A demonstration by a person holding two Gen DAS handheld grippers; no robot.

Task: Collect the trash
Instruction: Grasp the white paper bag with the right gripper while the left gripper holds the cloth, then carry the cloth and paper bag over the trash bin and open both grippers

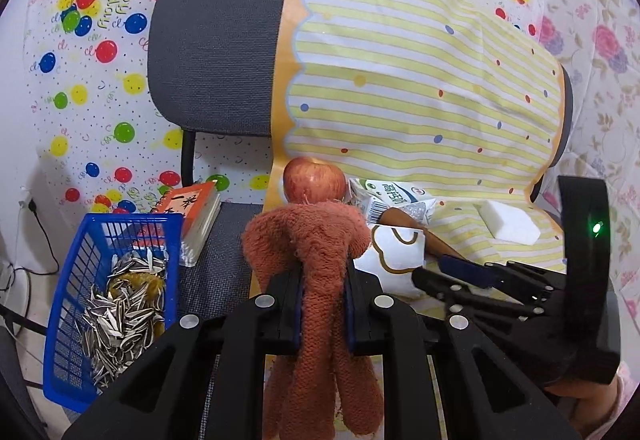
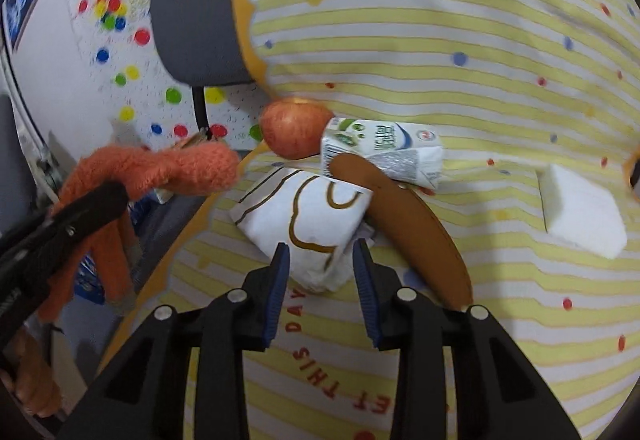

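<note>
My left gripper (image 1: 323, 272) is shut on a fuzzy orange-brown glove (image 1: 316, 240), held above the chair seat; the glove (image 2: 160, 168) also shows at the left of the right wrist view. My right gripper (image 2: 320, 260) is open, its fingertips on either side of the near corner of a white paper bag (image 2: 308, 216) with gold outlines. The bag (image 1: 396, 248) lies on the striped yellow cloth (image 2: 480, 40). Behind it are a crushed milk carton (image 2: 384, 148), a red apple (image 2: 292, 128) and a brown curved card (image 2: 416, 224).
A blue basket (image 1: 68, 280) with sunflower seed shells stands at the left on the chair. A red booklet (image 1: 196, 216) leans behind it. A white foam block (image 2: 580, 212) lies on the cloth at the right. The grey chair back (image 1: 216, 40) rises behind.
</note>
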